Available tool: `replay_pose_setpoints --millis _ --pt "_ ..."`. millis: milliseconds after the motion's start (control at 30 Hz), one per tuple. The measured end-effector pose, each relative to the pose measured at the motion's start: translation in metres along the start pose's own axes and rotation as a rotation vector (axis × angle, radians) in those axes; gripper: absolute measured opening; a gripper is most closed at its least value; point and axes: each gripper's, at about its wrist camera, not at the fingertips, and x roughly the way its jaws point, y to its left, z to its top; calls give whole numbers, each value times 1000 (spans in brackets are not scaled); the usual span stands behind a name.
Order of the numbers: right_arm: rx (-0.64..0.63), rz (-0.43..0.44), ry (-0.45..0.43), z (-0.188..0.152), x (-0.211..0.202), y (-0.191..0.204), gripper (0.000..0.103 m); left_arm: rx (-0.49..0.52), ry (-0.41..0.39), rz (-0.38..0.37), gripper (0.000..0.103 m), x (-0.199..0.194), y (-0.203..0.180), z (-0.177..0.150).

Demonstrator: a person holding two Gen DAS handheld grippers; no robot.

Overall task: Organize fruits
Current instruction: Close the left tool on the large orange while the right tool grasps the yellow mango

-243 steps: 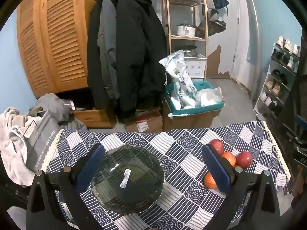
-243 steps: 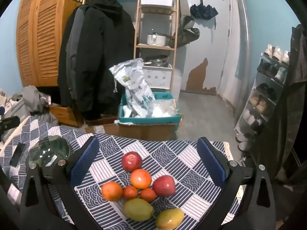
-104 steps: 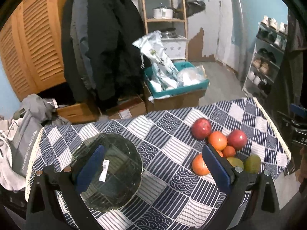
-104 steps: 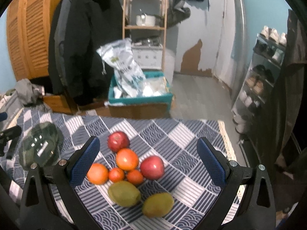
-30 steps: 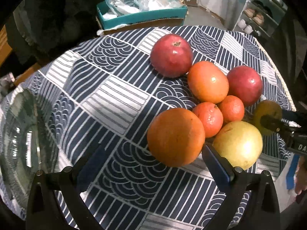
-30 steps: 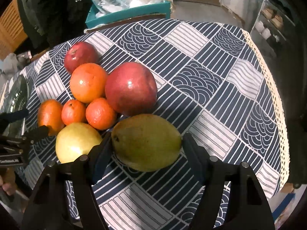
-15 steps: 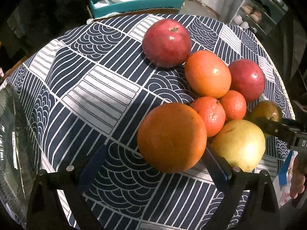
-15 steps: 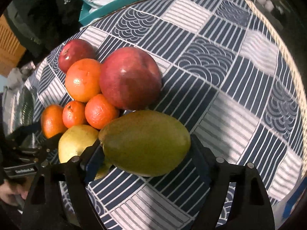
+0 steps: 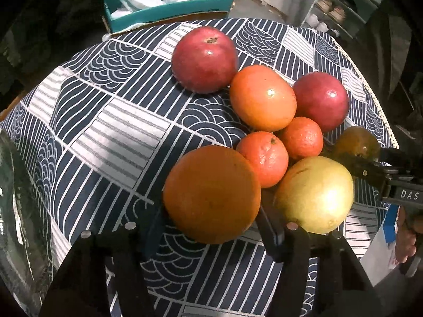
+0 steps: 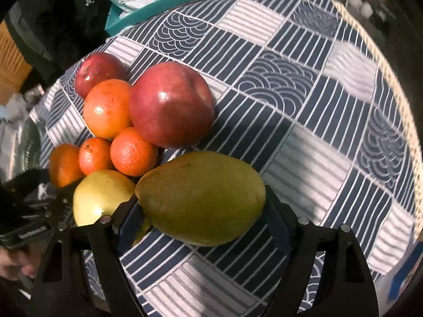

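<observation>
A cluster of fruit lies on the blue patterned tablecloth [image 9: 111, 121]. My left gripper [image 9: 208, 224] is shut on the big orange [image 9: 211, 192] at the cluster's near left. My right gripper [image 10: 203, 219] is shut on the green mango [image 10: 201, 195] at the near right; that mango also shows in the left wrist view [image 9: 357, 142]. A yellow-green mango [image 9: 314, 192] lies between the two held fruits. Behind are two small tangerines [image 9: 261, 155], a larger orange [image 9: 261, 97] and two red apples [image 9: 206, 58].
A glass plate [image 9: 15, 211] sits at the table's left end. The fringed table edge [image 10: 391, 79] runs close on the right. A teal box of bags [image 9: 169, 2] stands on the floor beyond the table.
Both grippers have come down from above the table to the fruit. The left jaws have closed onto the big orange. The right jaws have tightened on the green mango.
</observation>
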Motion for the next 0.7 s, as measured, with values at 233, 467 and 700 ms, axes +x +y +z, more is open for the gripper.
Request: replay_pose_setpoints --millis 233,467,700 --pt "-70 -95 -107 6 -20 13 82 38 -73 43 64 -21 -7 -4" --pt "-101 -154 -190 10 -41 21 82 45 -122 54 64 -42 -11 -6" --pt "-126 -175 -249 14 -58 34 82 10 -161 54 64 -63 -4 -4"
